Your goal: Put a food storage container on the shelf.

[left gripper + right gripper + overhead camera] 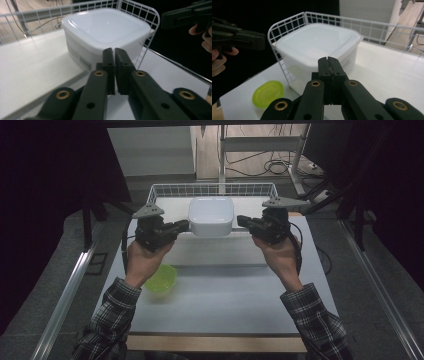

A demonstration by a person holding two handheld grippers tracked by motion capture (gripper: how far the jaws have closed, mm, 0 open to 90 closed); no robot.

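Dim room, pale surface [225, 290]. Left gripper [184, 225] and right gripper [243, 221], jaws fully closed with nothing between them, flank a white lidded container [211, 215] at the near edge of a wire basket [210, 189], far centre. Green bowl [161, 278] near left.

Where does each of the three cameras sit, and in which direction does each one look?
High view: above the person's side, looking forward and down on the table; both forearms, left gripper and right gripper show.
Left gripper view: rides on the left gripper, looking along its shut jaws at the white container; the other gripper shows upper right.
Right gripper view: rides on the right gripper, facing the container from the opposite side; green bowl lower left.
All three views share the container and the wire basket.
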